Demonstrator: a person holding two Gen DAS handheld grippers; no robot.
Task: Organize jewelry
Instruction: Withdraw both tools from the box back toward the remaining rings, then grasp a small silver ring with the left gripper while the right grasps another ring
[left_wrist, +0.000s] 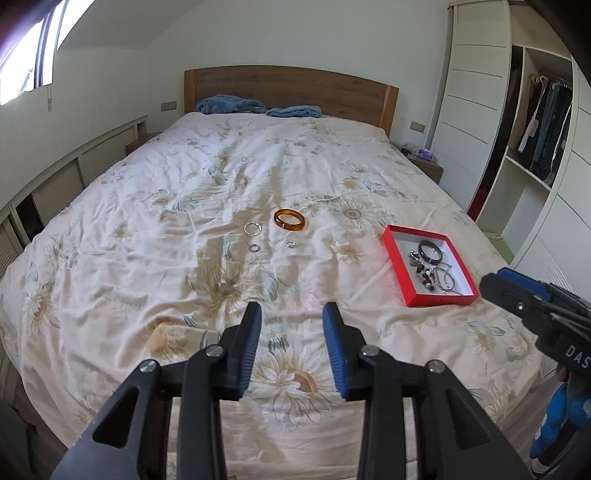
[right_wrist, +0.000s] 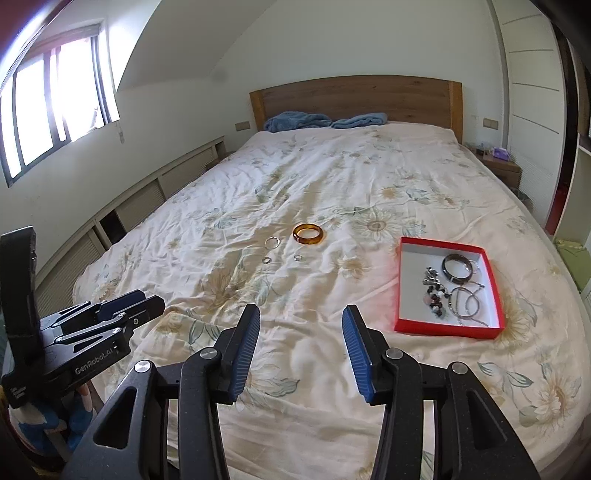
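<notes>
Four rings (left_wrist: 290, 220) lie left of the box (left_wrist: 428, 271), waiting; both claws (left_wrist: 291, 325) (right_wrist: 300, 325) wide, empty.

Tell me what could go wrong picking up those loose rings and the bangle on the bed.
1. The small rings lie flat on the soft, wrinkled bedspread; tool fingers may pinch fabric or press a ring into a fold.
2. The amber bangle looks smooth and could slip from the pads.
3. The red box sits on soft bedding already holding tangled jewelry; a bump from the right tool might tip or spill it.
</notes>
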